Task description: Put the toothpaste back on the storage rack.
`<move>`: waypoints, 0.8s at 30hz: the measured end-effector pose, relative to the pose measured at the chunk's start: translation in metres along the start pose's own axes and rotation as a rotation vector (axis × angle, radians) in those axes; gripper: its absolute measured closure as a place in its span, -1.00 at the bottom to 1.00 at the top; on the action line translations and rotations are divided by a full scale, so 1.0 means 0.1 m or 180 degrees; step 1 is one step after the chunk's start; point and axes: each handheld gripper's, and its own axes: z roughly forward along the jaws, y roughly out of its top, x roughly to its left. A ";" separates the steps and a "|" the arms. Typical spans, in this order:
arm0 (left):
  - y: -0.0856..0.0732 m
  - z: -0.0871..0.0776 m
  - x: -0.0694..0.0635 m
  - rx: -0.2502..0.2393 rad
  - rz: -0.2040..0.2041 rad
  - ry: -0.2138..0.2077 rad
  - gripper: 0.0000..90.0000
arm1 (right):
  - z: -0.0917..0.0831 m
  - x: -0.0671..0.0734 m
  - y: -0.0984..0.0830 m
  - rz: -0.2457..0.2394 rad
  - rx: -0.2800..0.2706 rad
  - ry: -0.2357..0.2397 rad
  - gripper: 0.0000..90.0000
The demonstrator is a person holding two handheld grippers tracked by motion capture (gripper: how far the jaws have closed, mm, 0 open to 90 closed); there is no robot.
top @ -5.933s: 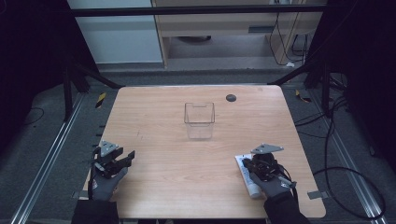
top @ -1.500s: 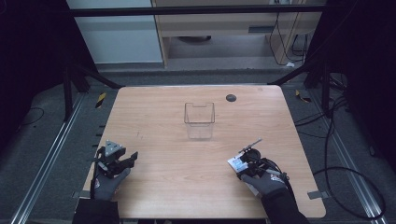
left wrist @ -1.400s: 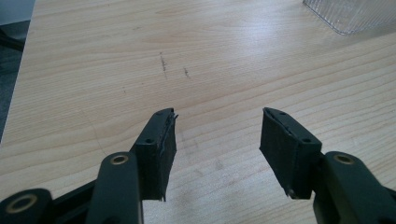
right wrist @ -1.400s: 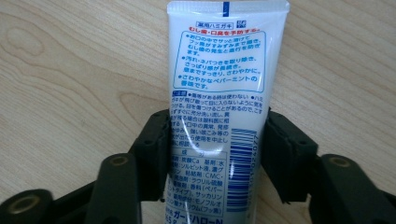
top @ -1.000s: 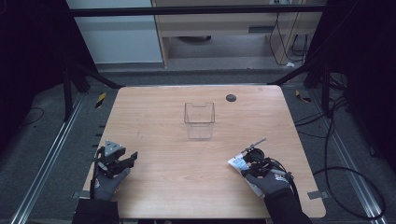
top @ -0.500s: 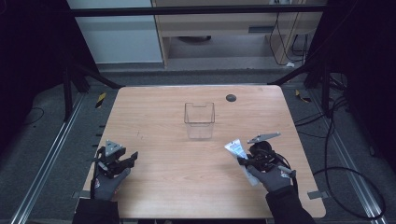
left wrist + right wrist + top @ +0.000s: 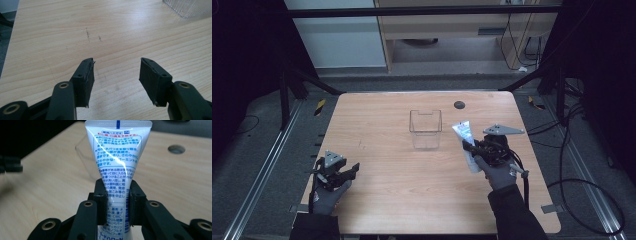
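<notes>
The tube point(image 7: 117, 170) stands clamped in the right gripper point(image 7: 117, 202).

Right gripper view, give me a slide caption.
Right hand-held gripper clamps a white plastic tube with blue print above the wooden table, clear plastic box behind.

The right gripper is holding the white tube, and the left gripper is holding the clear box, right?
Not quite. The left gripper holds nothing: the left gripper view shows its jaws open over bare table. The clear box stands alone mid-table. The right gripper does hold the white tube.

Tube point(image 7: 464, 142) now off table point(image 7: 377, 125)
</notes>
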 end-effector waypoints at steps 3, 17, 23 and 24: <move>0.00 0.00 0.00 -0.0005 -0.0002 -0.0001 -0.01 | 0.04 -0.02 0.12 -0.0012 -0.0186 -0.0102 0.62; 0.00 0.00 0.01 -0.0013 -0.0019 -0.0007 -0.01 | 0.30 -0.05 0.46 0.0174 -0.0797 -0.0161 0.62; 0.00 0.00 0.01 -0.0012 -0.0022 -0.0001 -0.01 | 0.42 0.01 0.60 0.0223 -0.0989 -0.0134 0.62; 0.00 0.00 0.01 -0.0021 -0.0031 -0.0001 -0.01 | 0.45 0.02 0.61 0.0221 -0.1014 -0.0131 0.62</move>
